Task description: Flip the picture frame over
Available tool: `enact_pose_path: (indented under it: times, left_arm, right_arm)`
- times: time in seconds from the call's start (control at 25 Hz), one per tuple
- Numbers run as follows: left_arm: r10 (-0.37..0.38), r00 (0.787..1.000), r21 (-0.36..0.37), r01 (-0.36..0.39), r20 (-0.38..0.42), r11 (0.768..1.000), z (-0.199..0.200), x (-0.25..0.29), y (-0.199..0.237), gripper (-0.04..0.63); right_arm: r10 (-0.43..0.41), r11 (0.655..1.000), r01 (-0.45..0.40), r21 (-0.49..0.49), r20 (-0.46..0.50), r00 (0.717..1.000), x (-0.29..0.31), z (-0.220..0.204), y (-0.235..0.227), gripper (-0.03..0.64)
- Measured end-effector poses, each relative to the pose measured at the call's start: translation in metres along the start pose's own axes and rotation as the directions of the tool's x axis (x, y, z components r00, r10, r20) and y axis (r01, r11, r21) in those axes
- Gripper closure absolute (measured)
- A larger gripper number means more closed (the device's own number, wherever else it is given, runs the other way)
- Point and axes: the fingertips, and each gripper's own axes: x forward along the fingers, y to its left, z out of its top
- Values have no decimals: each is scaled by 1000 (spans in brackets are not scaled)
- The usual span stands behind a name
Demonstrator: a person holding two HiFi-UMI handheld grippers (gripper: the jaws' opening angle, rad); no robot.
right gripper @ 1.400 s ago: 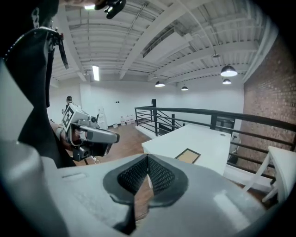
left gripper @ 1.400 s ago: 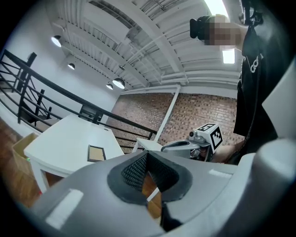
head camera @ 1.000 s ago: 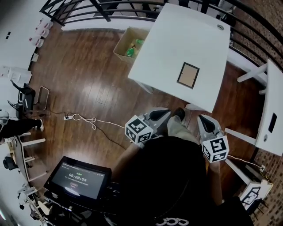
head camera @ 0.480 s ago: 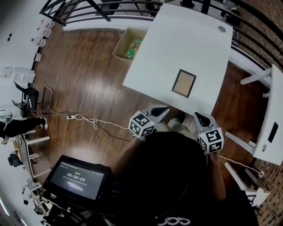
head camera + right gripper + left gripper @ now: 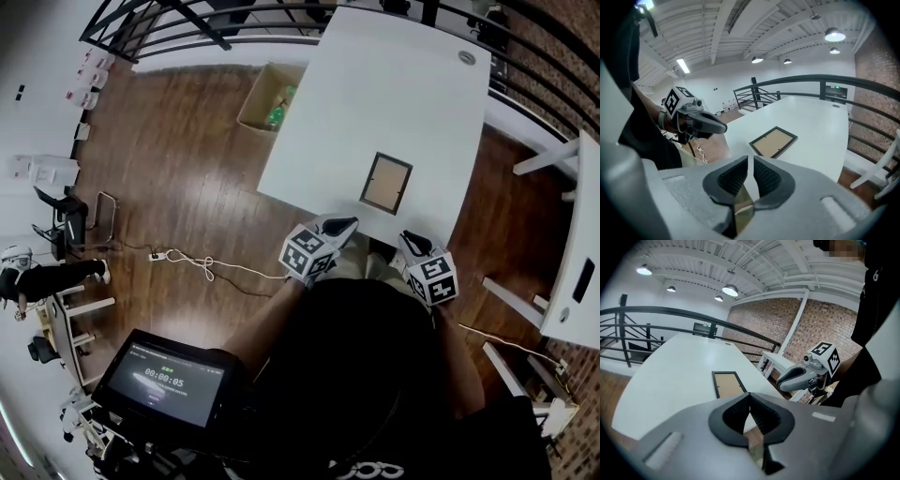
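Note:
The picture frame (image 5: 386, 182) lies flat on the white table (image 5: 394, 94) near its front edge, black border around a brown backing board; it also shows in the left gripper view (image 5: 729, 383) and the right gripper view (image 5: 773, 141). My left gripper (image 5: 342, 225) hovers just short of the table's near edge, left of the frame, its jaws (image 5: 750, 395) shut and empty. My right gripper (image 5: 410, 240) hangs to the right, below the frame's near corner. Its jaws (image 5: 751, 161) are opening, a thin gap between the pads and nothing in it. Neither gripper touches the frame.
A cardboard box (image 5: 272, 98) with green items stands on the wooden floor left of the table. A second white table (image 5: 581, 272) is at the right. A black railing (image 5: 216, 23) runs behind. A cable (image 5: 202, 267) lies on the floor; a monitor (image 5: 169, 375) is lower left.
Both grippers have moved forward toward the table's near edge and now sit just short of the frame. The frame itself has not moved on the table.

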Motion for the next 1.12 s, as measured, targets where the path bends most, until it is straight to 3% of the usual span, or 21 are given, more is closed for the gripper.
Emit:
enact_pose_path:
  times: [0.52,0.76,1.12]
  left_arm:
    - [0,977,83,18,-211,996,-37,47,27,446]
    - [-19,954,76,44,-299,996,-45,60,66,429]
    - [-56,929,64,85,-365,994,-50,69,66,416]
  right_arm:
    - [13,995,1,99,-140,990,28,-37,-14,554]
    - [32,990,-6,142,-186,982,65,-26,-27,520]
    - [34,987,7,163,-246,969,76,-34,-32,511]
